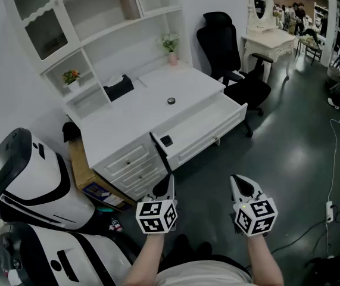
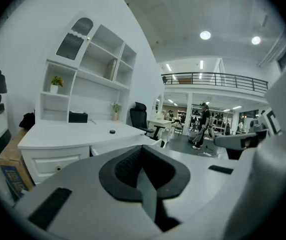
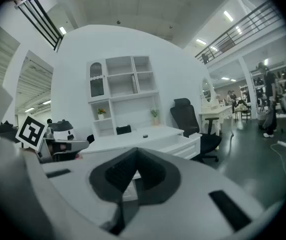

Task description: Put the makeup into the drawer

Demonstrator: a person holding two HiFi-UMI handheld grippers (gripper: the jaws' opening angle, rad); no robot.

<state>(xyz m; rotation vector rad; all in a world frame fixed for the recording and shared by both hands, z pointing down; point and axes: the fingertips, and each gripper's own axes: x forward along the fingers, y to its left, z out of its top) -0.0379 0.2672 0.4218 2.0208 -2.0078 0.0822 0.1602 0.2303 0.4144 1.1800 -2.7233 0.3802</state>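
A small round black makeup compact (image 1: 171, 100) lies on the white desk top (image 1: 128, 115), far ahead of both grippers. The desk's wide drawer (image 1: 208, 127) stands pulled out, with a small black item (image 1: 166, 140) at its left end. My left gripper (image 1: 165, 185) is held in the air in front of the desk's left drawer stack, jaws shut and empty. My right gripper (image 1: 242, 185) hovers over the dark floor beside it, also shut with nothing in it. The compact (image 2: 112, 131) shows small in the left gripper view, and the compact (image 3: 145, 135) appears on the desk in the right gripper view.
A black office chair (image 1: 232, 58) stands right of the desk. Two white-and-black machines (image 1: 33, 177) and a cardboard box (image 1: 86, 177) crowd the left. A black tissue box (image 1: 118, 88) and a small plant (image 1: 171, 43) sit at the desk's back. A cable (image 1: 336, 154) runs across the floor.
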